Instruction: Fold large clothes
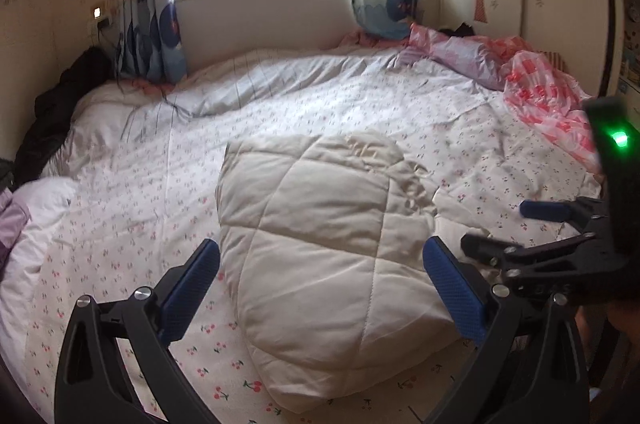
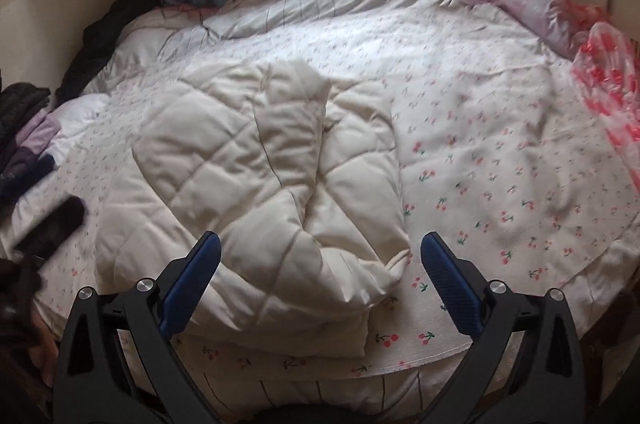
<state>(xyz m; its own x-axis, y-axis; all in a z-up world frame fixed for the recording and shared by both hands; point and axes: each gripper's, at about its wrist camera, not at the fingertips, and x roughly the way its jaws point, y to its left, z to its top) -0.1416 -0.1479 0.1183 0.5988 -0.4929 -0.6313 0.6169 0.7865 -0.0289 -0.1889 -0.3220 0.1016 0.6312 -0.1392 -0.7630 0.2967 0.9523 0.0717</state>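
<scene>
Bed (image 2: 500,128), cherry-print cover, fills the room. Cream quilted coat (image 2: 272,184) lies at the near edge, part-folded, sleeve lumped across. Both tools hover wide, empty: left gripper (image 1: 320,288), right gripper (image 2: 320,284). Next likely: pinch the hem, fold over. Dark clothes (image 2: 24,128) stacked left, clear; pink plastic bag (image 1: 548,96) right.

Open bedspread (image 2: 480,152) right of jacket (image 2: 256,184), clothes pile (image 2: 24,136) (left edge)
</scene>
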